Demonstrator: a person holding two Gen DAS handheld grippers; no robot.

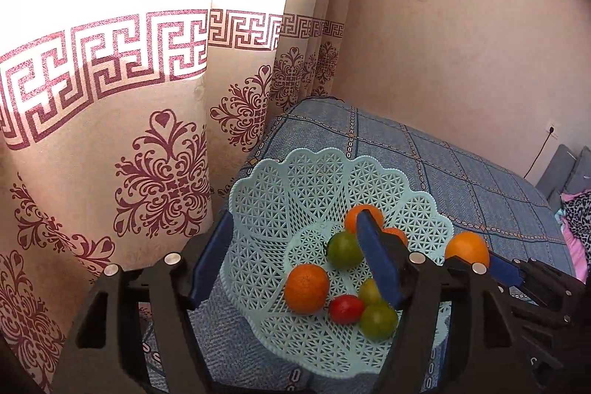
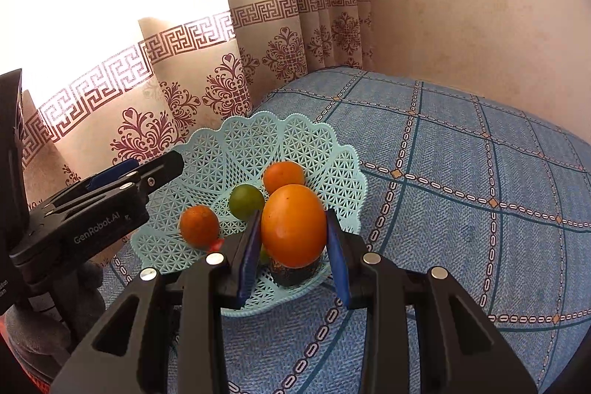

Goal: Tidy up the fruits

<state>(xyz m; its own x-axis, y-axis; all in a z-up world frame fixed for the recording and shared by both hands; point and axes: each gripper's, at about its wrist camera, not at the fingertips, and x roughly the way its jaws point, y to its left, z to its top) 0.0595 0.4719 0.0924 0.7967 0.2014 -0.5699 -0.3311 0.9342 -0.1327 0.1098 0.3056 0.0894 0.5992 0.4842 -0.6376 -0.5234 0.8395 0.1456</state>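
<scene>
While my left hand-held gripper (image 1: pixel 295 257) hangs wide open and empty at the lower left over the basket (image 2: pixel 321 150), my right hand-held gripper (image 2: pixel 291 242), frame centre, clamps an orange (image 2: pixel 293 226) above the basket's near rim on the bed (image 2: pixel 480 191).

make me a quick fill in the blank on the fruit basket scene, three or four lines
1. The right tool is shut on an ____ fruit.
2. The pale blue lattice basket holds exactly one ____ tomato.
3. The left tool hangs open over the ____.
4. The basket rests on a blue checked ____.

Missing words: orange; red; basket; cloth
</scene>
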